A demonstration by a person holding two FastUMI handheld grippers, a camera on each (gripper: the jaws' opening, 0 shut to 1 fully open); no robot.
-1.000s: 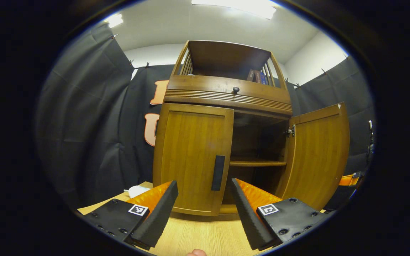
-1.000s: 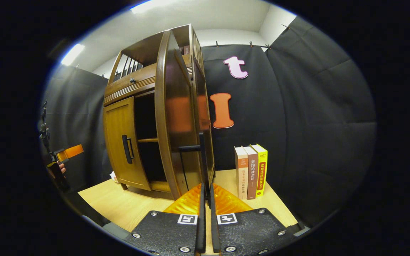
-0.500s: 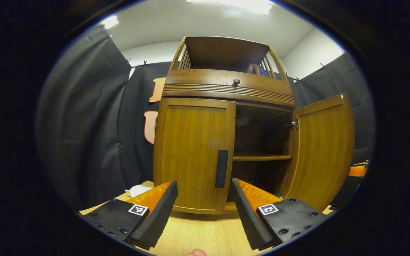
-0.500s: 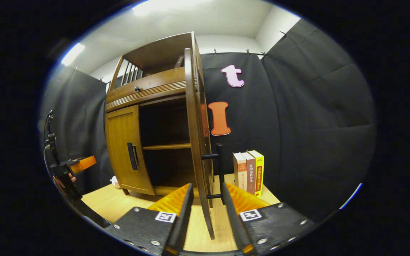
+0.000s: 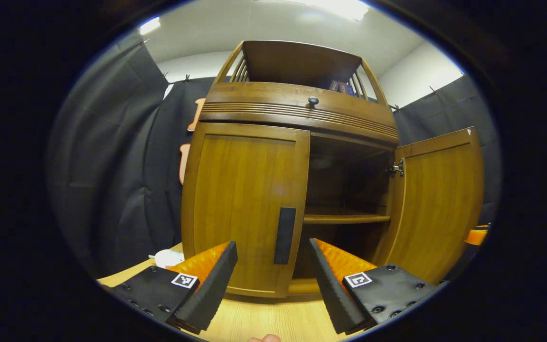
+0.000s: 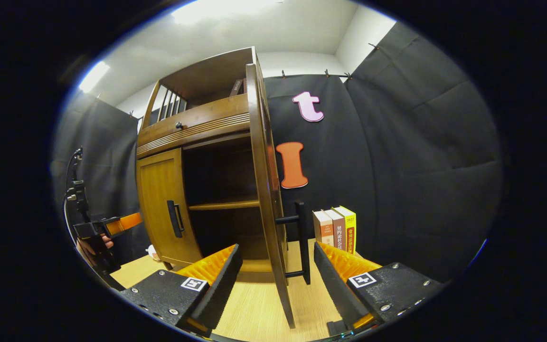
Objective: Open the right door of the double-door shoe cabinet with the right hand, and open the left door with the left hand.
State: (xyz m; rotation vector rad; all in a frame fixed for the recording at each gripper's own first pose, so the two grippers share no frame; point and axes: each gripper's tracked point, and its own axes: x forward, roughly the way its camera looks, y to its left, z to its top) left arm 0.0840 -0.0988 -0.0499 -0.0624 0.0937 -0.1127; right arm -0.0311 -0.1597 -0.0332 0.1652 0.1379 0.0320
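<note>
Left gripper (image 5: 273, 266) wide open, holding nothing, aimed at the shut left door (image 5: 245, 204) and its handle (image 5: 285, 229). Right gripper (image 6: 278, 280) also wide open and empty, straddling the open right door (image 6: 266, 190) edge-on. Cabinet (image 5: 302, 109) interior dark, hard to read. Three books (image 6: 335, 229) far right.

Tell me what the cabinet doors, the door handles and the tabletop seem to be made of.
Left door and right door: apparently wood or wood veneer, warm brown, with vertical grain and a glossy sheen suggesting varnish. Left door handle and right door handle: dark matte bars, metal or plastic; the look leaves it open. Tabletop: pale wood-grain surface, possibly laminate.
</note>
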